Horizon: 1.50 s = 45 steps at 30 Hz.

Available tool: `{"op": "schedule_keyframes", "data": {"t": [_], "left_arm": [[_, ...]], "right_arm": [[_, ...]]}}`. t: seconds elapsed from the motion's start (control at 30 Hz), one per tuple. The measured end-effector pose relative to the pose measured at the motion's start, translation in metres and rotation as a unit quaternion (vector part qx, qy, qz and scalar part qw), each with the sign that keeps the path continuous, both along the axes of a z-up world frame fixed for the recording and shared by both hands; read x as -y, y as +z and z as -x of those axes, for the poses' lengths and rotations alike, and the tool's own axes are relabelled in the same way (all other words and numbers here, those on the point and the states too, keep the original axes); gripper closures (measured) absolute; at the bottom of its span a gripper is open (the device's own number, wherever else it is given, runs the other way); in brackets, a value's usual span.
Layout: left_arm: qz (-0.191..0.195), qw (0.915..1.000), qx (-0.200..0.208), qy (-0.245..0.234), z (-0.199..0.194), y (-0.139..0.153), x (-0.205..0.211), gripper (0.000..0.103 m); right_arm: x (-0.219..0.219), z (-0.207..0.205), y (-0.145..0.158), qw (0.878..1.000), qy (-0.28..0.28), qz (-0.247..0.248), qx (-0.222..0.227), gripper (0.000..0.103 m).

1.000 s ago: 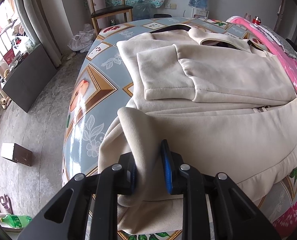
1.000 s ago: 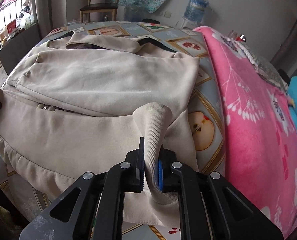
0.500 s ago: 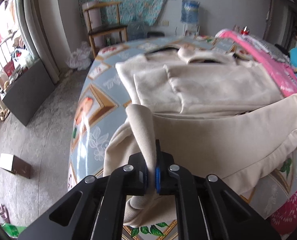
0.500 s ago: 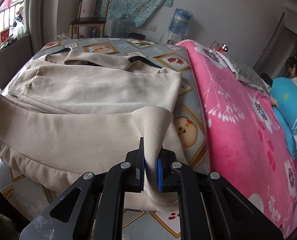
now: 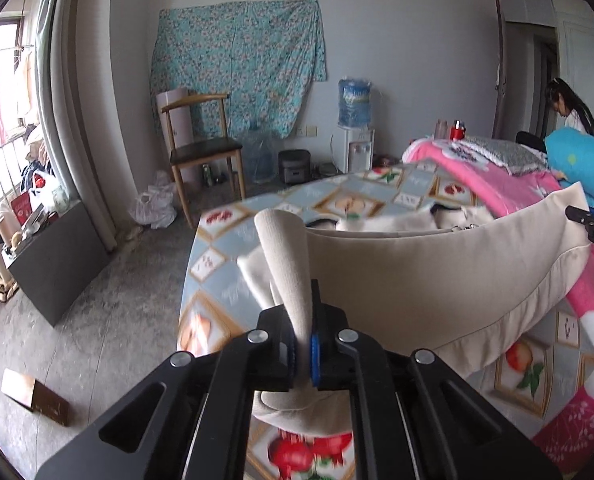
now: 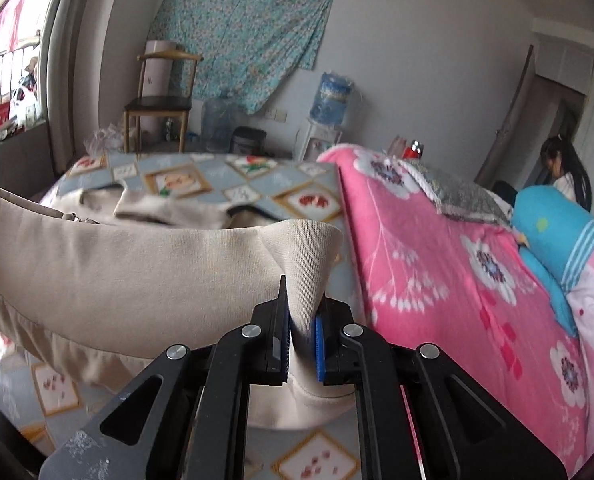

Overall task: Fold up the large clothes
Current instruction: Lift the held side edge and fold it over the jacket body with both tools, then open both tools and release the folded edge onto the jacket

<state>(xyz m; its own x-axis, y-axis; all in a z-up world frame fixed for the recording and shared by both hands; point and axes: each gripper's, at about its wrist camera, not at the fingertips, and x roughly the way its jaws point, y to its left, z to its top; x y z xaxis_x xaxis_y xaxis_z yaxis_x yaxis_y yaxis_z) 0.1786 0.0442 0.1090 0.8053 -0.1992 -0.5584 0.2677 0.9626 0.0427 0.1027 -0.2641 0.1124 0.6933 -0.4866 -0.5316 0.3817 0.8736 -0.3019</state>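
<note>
A large beige jacket [image 5: 437, 276] lies on a bed with a blue fruit-patterned sheet [image 5: 225, 256]. Its near hem is lifted off the bed and stretched between both grippers. My left gripper [image 5: 304, 354] is shut on the hem's left corner, which stands up as a ribbed roll. In the right wrist view my right gripper [image 6: 301, 354] is shut on the jacket's [image 6: 137, 276] right hem corner. The right gripper's tip [image 5: 589, 222] shows at the far right of the left wrist view. The raised hem hides most of the jacket's body behind it.
A pink floral blanket [image 6: 437, 260] and a blue pillow [image 6: 553, 232] cover the bed's right side, where a person [image 6: 565, 172] sits. A wooden chair [image 5: 201, 152], water dispenser [image 5: 353, 132] and dark panel [image 5: 57, 264] stand beyond on the concrete floor. A small box [image 5: 33, 398] lies left.
Both grippers rose with the hem, lifting it off the bed into a raised band. The left gripper's jaws went from apart around the corner to shut on it.
</note>
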Motion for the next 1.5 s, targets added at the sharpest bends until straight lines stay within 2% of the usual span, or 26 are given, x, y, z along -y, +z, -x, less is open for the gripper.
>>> {"op": "schedule_keyframes", "data": {"t": [0.17,0.3,0.37,0.47,0.53,0.6,0.63,0.67,0.7,0.73,0.83,0.87,0.93,1.0,1.1,1.3,1.5], "left_arm": [[0.007,0.9999,-0.006,-0.006,-0.090,0.017,0.010,0.098],[0.001,0.9992,-0.039,-0.004,-0.178,0.010,0.018,0.098],[0.000,0.9971,-0.076,-0.002,-0.220,-0.007,0.021,0.098],[-0.020,0.9900,-0.140,0.008,-0.269,-0.050,0.025,0.098],[-0.025,0.9819,-0.187,0.015,-0.288,-0.081,0.023,0.097],[-0.018,0.9686,-0.247,0.020,-0.302,-0.112,0.017,0.088],[-0.012,0.9662,-0.257,0.022,-0.302,-0.117,0.013,0.085],[-0.006,0.9667,-0.254,0.026,-0.298,-0.119,0.005,0.077],[-0.005,0.9679,-0.249,0.032,-0.295,-0.116,0.000,0.067],[-0.004,0.9690,-0.244,0.041,-0.293,-0.111,-0.005,0.064],[-0.002,0.9747,-0.217,0.052,-0.279,-0.093,-0.018,0.056],[-0.004,0.9780,-0.202,0.053,-0.270,-0.083,-0.022,0.051],[-0.007,0.9826,-0.178,0.051,-0.251,-0.069,-0.026,0.045],[-0.007,0.9854,-0.166,0.037,-0.227,-0.057,-0.029,0.037],[-0.004,0.9879,-0.153,0.023,-0.183,-0.043,-0.029,0.023],[0.015,0.9892,-0.145,0.019,-0.087,-0.035,-0.012,0.010],[0.049,0.9886,-0.142,0.009,-0.019,-0.034,0.007,0.005]], "right_arm": [[0.040,-0.080,0.014,1.000,0.018,-0.009,0.011,0.094],[0.069,-0.162,0.005,1.000,0.022,-0.006,-0.014,0.094],[0.082,-0.202,-0.013,0.999,0.022,-0.012,-0.039,0.094],[0.098,-0.249,-0.054,0.995,0.022,-0.033,-0.089,0.094],[0.104,-0.269,-0.084,0.991,0.022,-0.041,-0.126,0.094],[0.106,-0.276,-0.105,0.987,0.021,-0.043,-0.153,0.089],[0.104,-0.277,-0.111,0.986,0.020,-0.041,-0.162,0.085],[0.105,-0.275,-0.112,0.985,0.018,-0.041,-0.167,0.081],[0.105,-0.272,-0.110,0.986,0.011,-0.039,-0.164,0.067],[0.108,-0.266,-0.105,0.986,-0.001,-0.035,-0.160,0.060],[0.120,-0.248,-0.087,0.988,-0.030,-0.034,-0.146,0.056],[0.123,-0.233,-0.077,0.989,-0.037,-0.045,-0.134,0.053],[0.123,-0.203,-0.059,0.991,-0.041,-0.076,-0.106,0.034],[0.119,-0.174,-0.048,0.990,-0.036,-0.109,-0.087,0.022],[0.095,-0.124,-0.035,0.987,-0.019,-0.148,-0.061,0.010],[0.031,-0.057,-0.035,0.978,-0.005,-0.207,-0.040,0.007],[-0.029,-0.019,-0.034,0.983,-0.005,-0.181,-0.029,0.007]]}}
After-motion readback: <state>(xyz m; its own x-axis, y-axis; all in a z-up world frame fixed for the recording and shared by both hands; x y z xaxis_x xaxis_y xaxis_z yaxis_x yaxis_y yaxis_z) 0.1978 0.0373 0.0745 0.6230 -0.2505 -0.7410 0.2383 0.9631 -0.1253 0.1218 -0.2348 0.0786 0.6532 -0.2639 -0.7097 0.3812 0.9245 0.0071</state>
